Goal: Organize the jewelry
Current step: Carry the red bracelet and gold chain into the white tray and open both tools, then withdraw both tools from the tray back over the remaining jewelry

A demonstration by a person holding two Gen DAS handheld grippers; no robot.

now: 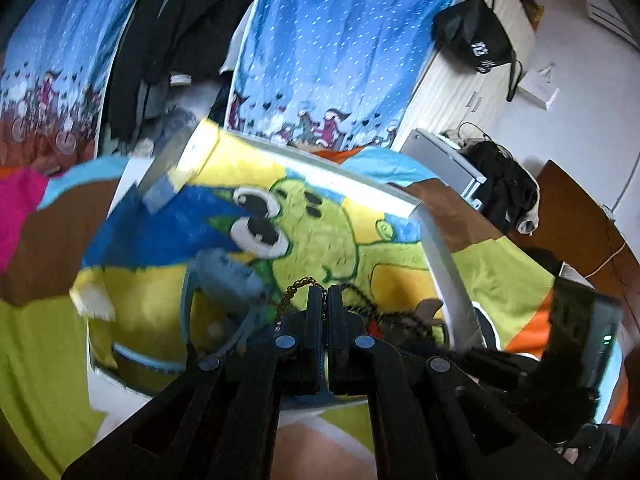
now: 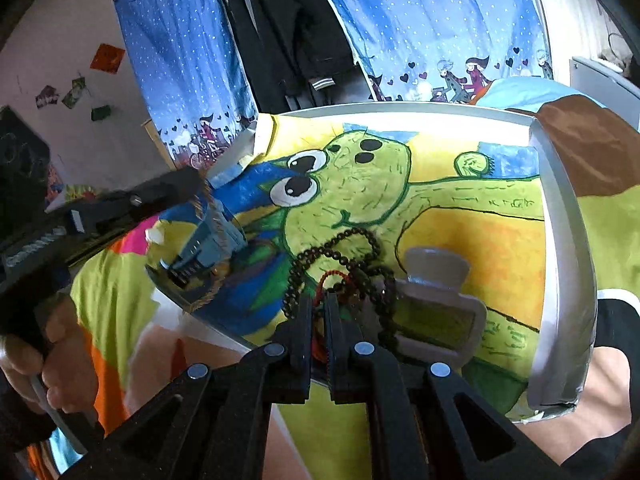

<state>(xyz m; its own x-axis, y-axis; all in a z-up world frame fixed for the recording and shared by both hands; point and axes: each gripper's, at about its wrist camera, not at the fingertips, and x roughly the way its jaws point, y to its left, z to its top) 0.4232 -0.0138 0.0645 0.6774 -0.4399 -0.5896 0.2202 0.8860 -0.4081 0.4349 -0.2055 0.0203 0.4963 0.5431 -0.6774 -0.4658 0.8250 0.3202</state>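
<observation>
A white-framed painted board [image 2: 560, 240] with a green cartoon creature lies on a colourful bedspread and holds the jewelry. My right gripper [image 2: 318, 300] is shut on a red bead string [image 2: 332, 274], which is tangled with a dark bead necklace [image 2: 340, 240]. Next to them stands a small stoppered bottle [image 2: 436, 304]. My left gripper [image 1: 325, 292] is shut on a gold chain [image 1: 298, 282]. In the right wrist view the left gripper [image 2: 202, 178] hangs that gold chain [image 2: 208, 216] over a blue-grey box [image 2: 208, 244]. The blue-grey box [image 1: 228, 276] is blurred in the left wrist view.
The board's raised white rim [image 1: 440, 264] borders the jewelry on the right. A hand [image 2: 52, 360] grips the left tool's handle. Blue dotted curtains [image 1: 340, 40] hang behind. A black housing with a green light [image 1: 580, 320] sits at the right edge.
</observation>
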